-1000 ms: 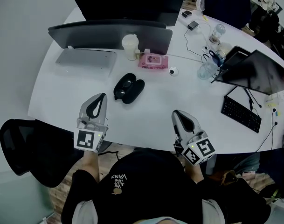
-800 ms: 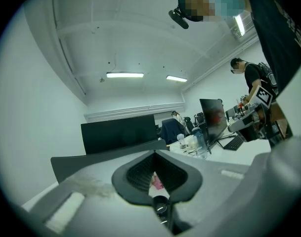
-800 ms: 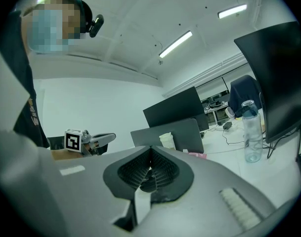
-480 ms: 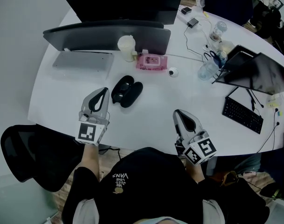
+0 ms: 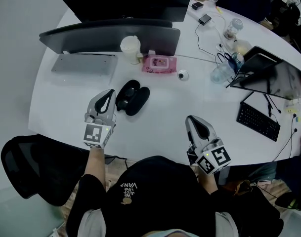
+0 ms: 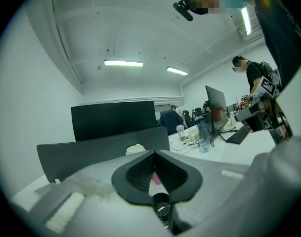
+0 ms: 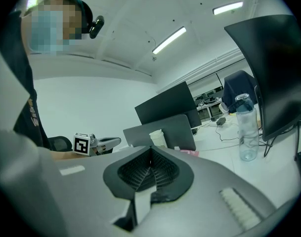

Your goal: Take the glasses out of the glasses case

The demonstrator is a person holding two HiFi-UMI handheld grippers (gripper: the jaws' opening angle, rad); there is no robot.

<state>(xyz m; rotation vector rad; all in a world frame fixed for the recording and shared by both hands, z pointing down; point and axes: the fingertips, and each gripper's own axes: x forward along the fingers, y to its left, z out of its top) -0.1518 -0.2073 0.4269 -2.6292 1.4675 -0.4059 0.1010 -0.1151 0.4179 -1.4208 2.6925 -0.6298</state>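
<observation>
Head view: the open glasses case, perhaps with the glasses inside, lies on the table just beside the left gripper, well apart from the right gripper. Both are pinched closed, empty.

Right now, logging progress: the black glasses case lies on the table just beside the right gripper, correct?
Not the right: the glasses case lies on the table just beside the left gripper, as the head view shows.
</observation>
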